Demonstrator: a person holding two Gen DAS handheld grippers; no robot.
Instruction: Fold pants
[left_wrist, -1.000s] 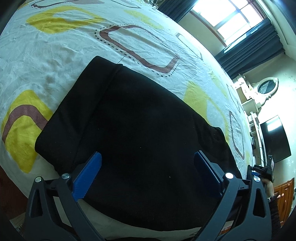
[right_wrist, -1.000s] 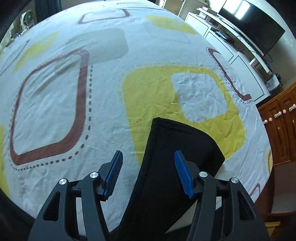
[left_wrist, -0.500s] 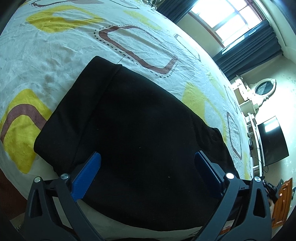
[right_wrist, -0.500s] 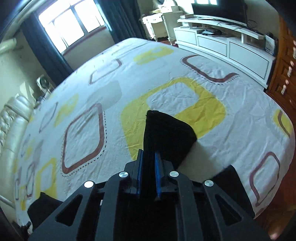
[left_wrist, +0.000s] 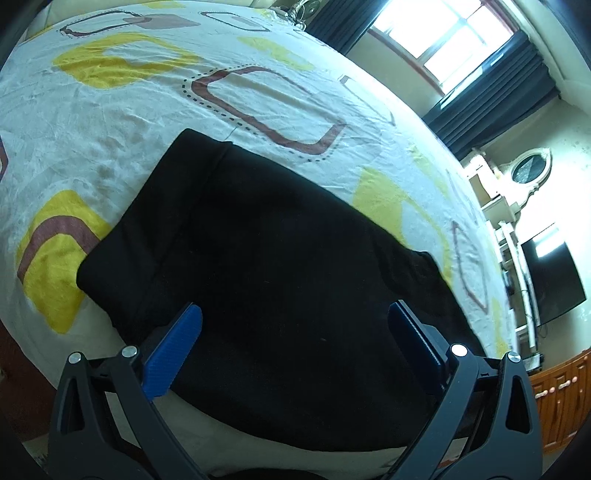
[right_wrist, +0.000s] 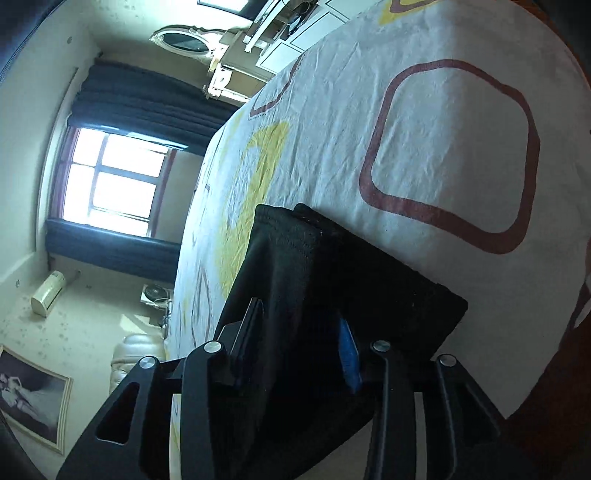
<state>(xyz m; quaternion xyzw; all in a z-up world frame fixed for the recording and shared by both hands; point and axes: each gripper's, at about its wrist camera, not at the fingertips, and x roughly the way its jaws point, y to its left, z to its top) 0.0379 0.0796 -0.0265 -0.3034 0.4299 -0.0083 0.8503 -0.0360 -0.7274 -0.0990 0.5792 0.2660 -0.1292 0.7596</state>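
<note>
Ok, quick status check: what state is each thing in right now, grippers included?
left gripper: open, above the pants, gripping nothing.
right gripper: fingers apart, have just been opening, one end of the pants between them.
pants: folded over, lying on the bed sheet.
bed sheet: spread out, lightly wrinkled.
TV: screen dark.
curtains: drawn back from the window.
</note>
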